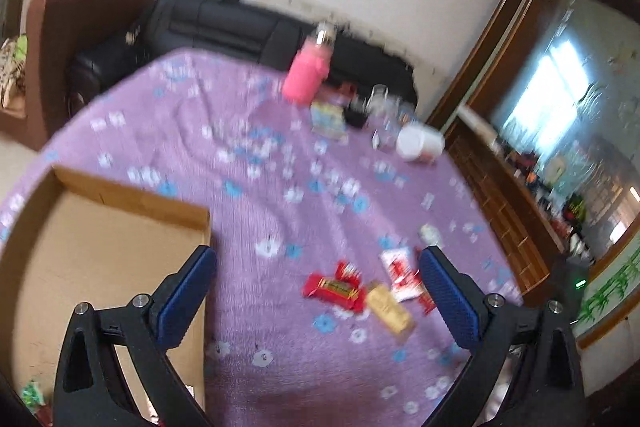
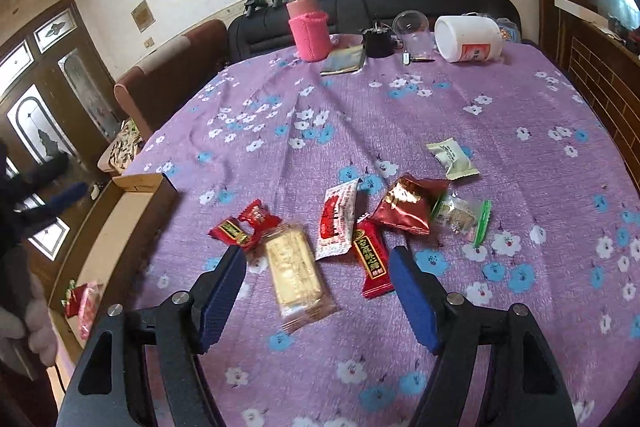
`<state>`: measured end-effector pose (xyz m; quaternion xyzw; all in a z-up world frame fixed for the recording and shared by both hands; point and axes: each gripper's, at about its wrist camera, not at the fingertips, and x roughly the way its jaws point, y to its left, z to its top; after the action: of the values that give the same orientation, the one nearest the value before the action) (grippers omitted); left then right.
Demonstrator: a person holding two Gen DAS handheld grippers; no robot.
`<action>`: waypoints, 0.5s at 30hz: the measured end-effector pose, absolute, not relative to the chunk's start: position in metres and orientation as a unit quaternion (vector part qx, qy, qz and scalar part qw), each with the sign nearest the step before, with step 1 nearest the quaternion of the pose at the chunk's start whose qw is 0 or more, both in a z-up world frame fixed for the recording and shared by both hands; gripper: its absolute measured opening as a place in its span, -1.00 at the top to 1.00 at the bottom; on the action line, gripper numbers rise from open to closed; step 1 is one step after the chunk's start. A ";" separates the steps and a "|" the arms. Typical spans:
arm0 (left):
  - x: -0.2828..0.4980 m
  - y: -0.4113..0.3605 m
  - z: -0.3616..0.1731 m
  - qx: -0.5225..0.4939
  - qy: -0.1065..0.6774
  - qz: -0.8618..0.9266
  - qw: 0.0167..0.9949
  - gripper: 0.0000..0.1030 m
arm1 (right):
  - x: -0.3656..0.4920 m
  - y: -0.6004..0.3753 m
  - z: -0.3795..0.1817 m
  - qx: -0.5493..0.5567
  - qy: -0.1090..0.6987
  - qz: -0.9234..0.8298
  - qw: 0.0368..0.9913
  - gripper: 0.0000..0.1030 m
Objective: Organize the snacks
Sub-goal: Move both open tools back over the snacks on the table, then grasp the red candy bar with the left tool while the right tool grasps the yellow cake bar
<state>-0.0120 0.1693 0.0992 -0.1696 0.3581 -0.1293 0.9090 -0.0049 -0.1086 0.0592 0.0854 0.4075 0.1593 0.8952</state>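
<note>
The left gripper [image 1: 318, 269] hangs nearest the lens with its 2 blue-padded jaws spread wide and nothing between them; its left finger sits over the cardboard box [image 1: 120, 195], its right finger beside the snacks. The open box lies at the left edge of the purple flowered tablecloth [image 1: 240, 115], with a few wrapped sweets [image 2: 82, 301] in its near end. Right of it, the right gripper [image 2: 318, 263] is parted too, gripping nothing, above a gold wafer pack [image 2: 298, 273] and a long red bar [image 2: 372, 261]. Around these lie a red candy [image 2: 256, 217], a white-and-red sachet [image 2: 336, 219], a dark red foil pouch [image 2: 408, 205], a clear zip bag [image 2: 462, 215] and a pale green packet [image 2: 450, 157]. At the far edge stand a pink flask [image 2: 308, 27] and a tipped white jar [image 2: 468, 37].
</note>
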 end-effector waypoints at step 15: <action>0.056 0.080 0.012 -0.052 0.483 -0.130 0.864 -0.68 | 0.016 -0.052 0.014 0.005 0.456 0.204 0.866 -0.16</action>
<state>0.0562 0.0796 0.0119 -0.0522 0.4833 -0.1304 0.8641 0.0160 -0.0523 0.0139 0.0051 0.4561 0.2039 0.8663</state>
